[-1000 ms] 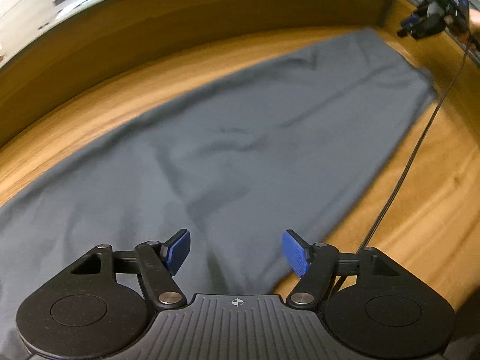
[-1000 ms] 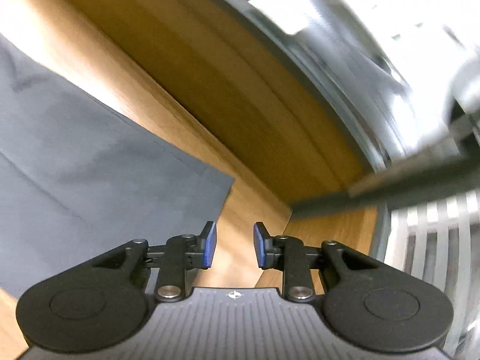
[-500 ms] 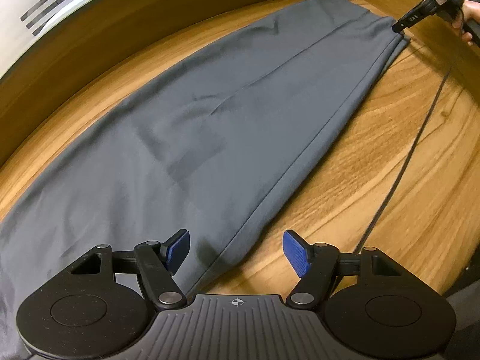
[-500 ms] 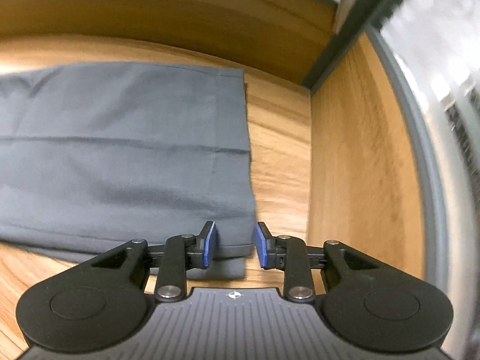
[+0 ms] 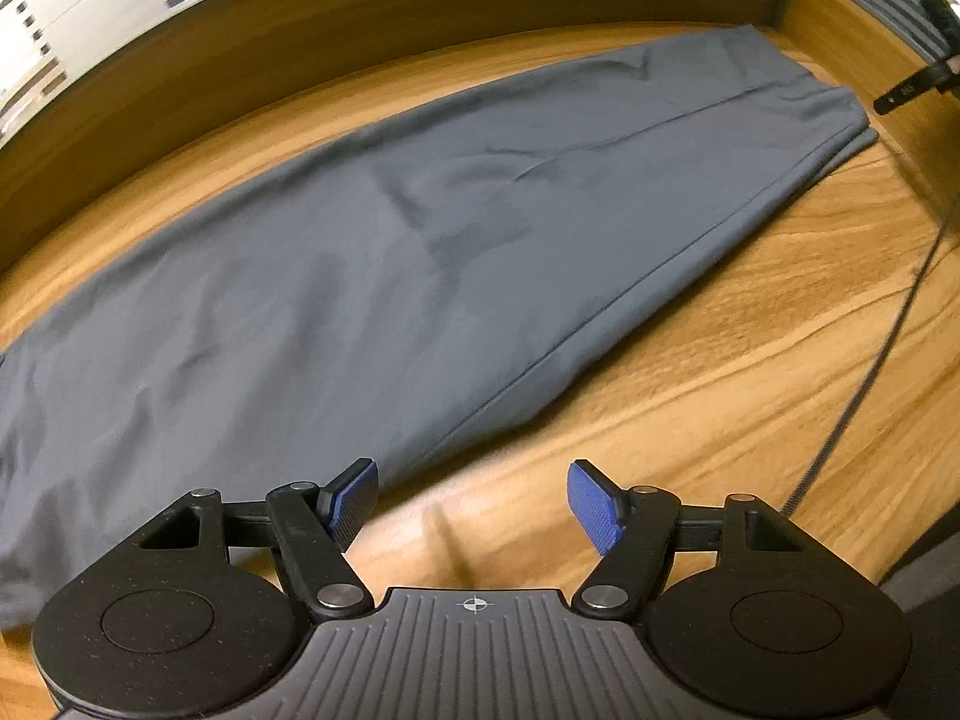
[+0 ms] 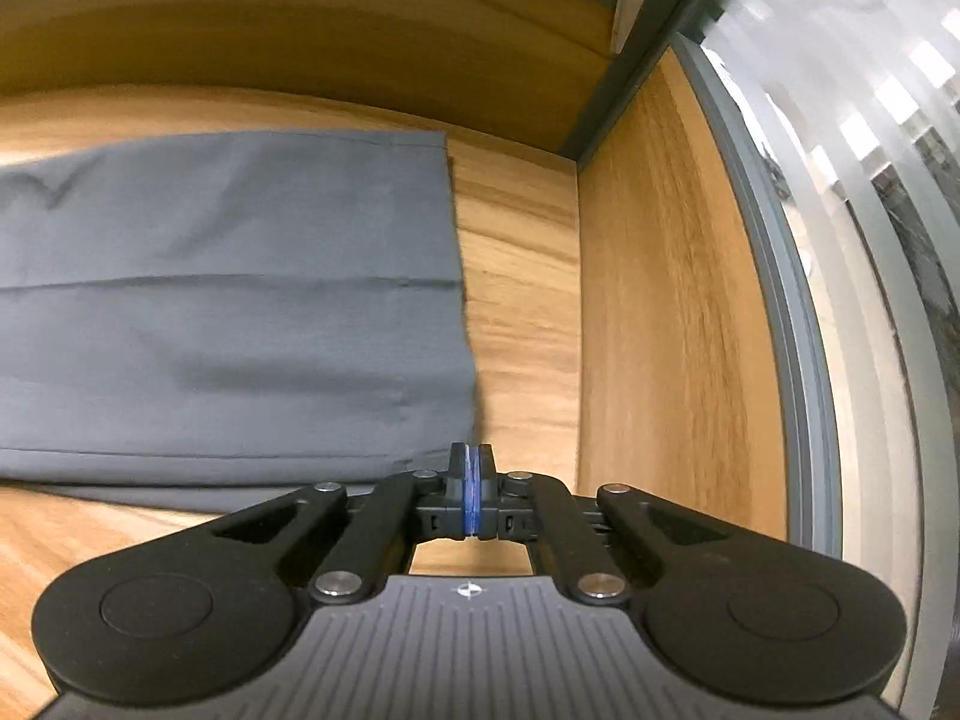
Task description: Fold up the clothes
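Grey garment [image 5: 456, 252] flat on wooden table [image 5: 750, 360] | left fingers [image 5: 354, 498] spread | right fingers [image 6: 472, 483] pinching garment corner | no legible writing

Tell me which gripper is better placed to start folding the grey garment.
Right. The right gripper is shut at the grey garment's near corner, probably pinching it. The left gripper is open, holding nothing.
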### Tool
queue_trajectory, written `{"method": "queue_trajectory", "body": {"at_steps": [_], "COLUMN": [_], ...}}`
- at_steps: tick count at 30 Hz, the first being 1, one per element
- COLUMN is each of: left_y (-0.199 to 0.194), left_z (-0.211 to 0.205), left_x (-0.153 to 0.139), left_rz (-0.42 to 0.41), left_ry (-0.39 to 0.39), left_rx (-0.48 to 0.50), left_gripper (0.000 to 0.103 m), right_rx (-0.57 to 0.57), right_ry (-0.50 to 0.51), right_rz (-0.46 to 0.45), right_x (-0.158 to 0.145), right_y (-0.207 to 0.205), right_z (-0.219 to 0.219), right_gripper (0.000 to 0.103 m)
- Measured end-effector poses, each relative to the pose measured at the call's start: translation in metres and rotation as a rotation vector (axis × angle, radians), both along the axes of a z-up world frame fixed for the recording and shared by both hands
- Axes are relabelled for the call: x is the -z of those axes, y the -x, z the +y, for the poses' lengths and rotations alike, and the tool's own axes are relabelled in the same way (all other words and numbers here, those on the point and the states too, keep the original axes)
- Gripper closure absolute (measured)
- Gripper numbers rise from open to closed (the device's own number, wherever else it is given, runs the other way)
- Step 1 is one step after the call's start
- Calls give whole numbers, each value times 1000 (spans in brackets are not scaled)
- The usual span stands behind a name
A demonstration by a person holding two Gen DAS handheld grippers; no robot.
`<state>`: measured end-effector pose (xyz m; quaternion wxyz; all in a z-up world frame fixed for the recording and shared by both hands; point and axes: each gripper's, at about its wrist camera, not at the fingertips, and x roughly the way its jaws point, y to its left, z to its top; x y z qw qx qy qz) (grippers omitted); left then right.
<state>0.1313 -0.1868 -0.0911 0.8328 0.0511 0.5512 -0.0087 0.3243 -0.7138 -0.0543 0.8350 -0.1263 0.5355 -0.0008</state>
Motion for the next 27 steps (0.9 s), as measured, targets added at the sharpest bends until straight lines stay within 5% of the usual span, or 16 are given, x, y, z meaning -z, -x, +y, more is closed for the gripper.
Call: {"method": "queue_trajectory", "body": {"at_steps": [2, 6, 8, 11, 17, 27], "left_y": [7, 18, 22, 23, 10, -44], "left_z": [11, 29, 40, 64, 123, 205], "left_x": [2, 4, 2, -4, -10, 1], "left_rz": [-5, -17, -34, -66, -60, 41], "left_ry": [-3, -17, -11, 10, 53, 84], "left_rx": [-15, -21, -28, -72, -152, -146], "left_gripper": [30, 30, 30, 30, 32, 46], "right_rx": [-22, -103, -141, -202, -260, -171], "right_ry": [-19, -72, -106, -167, -262, -397], "right_rz": [-45, -110, -128, -119, -113, -146], "right_x": [-14, -30, -35, -35, -30, -11], "right_y": [20, 58, 78, 103, 150, 212], "right_z": [9, 42, 63, 99, 175, 291], "right_gripper": [72, 48, 27, 12, 1, 1]}}
